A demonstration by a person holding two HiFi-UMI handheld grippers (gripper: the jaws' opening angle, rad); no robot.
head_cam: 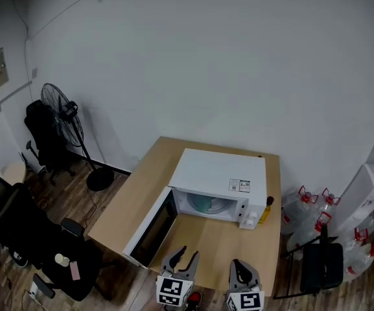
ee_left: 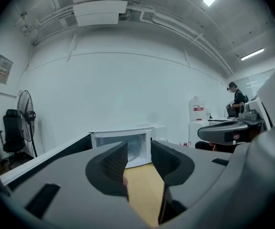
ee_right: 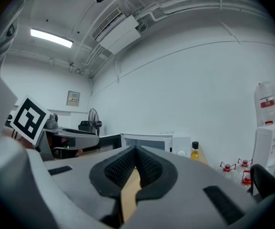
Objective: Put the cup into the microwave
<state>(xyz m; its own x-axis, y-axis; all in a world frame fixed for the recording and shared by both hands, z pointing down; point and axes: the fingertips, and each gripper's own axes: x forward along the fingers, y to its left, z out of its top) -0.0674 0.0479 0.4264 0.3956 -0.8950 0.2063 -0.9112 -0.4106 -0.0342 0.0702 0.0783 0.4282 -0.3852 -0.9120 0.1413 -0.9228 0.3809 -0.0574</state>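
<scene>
Head view: white box-shaped microwave [head_cam: 220, 172] sits mid-way along pale wooden desk [head_cam: 207, 246]; hinged door [head_cam: 151, 229] hangs open toward the left; small yellow bottle with dark cap [head_cam: 265, 210] stands just beside the control side.

No cup seen on the desk; pale green rounded shape [head_cam: 205, 204] lies inside the cavity, probably the cup, too small to confirm.

Left tool [ee_left: 138, 145]: jaws apart, nothing between them, only desk and open cavity beyond; points at the opening, well short of it.
Right tool [ee_right: 136, 150]: jaws together at the tips, nothing clamped.

Handling (judgement): likely light, stiff, smooth-walled; slippery under ribbed pads; breakable if ceramic or glass; best taken across the wall at mid-height, pads square to the sides, gentle squeeze; avoids knocking cavity walls on entry or exit.
</scene>
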